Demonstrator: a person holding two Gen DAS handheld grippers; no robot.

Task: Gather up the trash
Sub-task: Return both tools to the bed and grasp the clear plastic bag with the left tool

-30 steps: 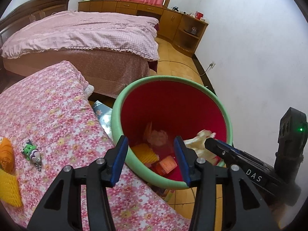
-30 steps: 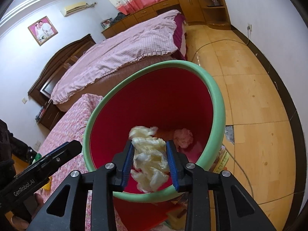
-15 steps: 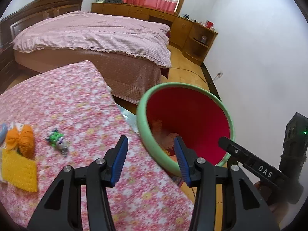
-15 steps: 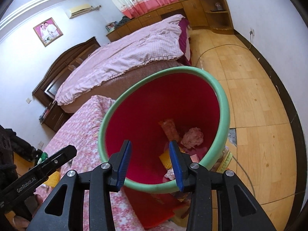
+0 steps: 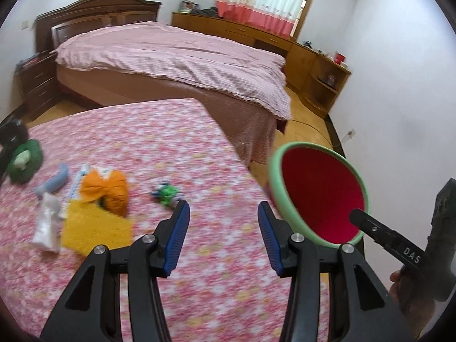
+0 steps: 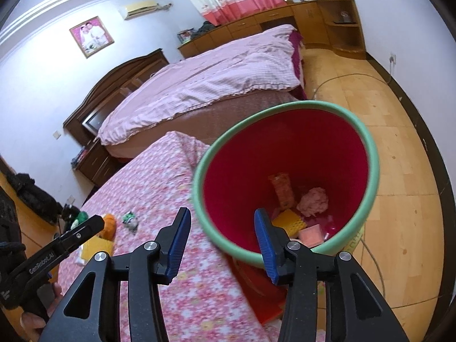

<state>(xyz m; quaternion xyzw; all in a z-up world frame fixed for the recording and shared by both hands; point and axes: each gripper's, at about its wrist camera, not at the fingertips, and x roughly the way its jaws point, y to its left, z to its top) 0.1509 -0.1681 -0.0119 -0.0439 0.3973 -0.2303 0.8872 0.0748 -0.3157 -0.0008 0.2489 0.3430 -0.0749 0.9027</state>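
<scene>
the left gripper [image 5: 221, 235] was empty, its jaws apart with only the flowered tablecloth [image 5: 159, 154] under them. the right gripper [image 6: 221, 238] was also released and held nothing; its jaws had just been opening, and nothing was between them.

the trash that remained lay ahead and to the left of the left gripper, on the cloth: a yellow mesh piece [image 5: 95, 229], an orange crumpled wrapper [image 5: 104, 189] touching it, a white flattened tube or packet [image 5: 47, 223] just beside, and a small green and white thing [image 5: 166, 193] nearest to the left finger. all were blurred, so what exactly they were i could not tell. i judged them light and soft; they would crush easily and perhaps slip a little, so a pinch across the thick middle of each seemed best. the flat mesh would be the most difficult, because its edge lay flush on the cloth.

the red bin with green rim [image 6: 287, 182] stood just ahead of the right gripper, beside the table edge, with several pieces already inside. farther to the left were a green soft toy [image 5: 24, 162] and a grey-blue object [image 5: 54, 182], probably not trash. the pieces lay close together, so one grasp might drag a neighbour. the bed [image 5: 176, 57] stood well behind.
</scene>
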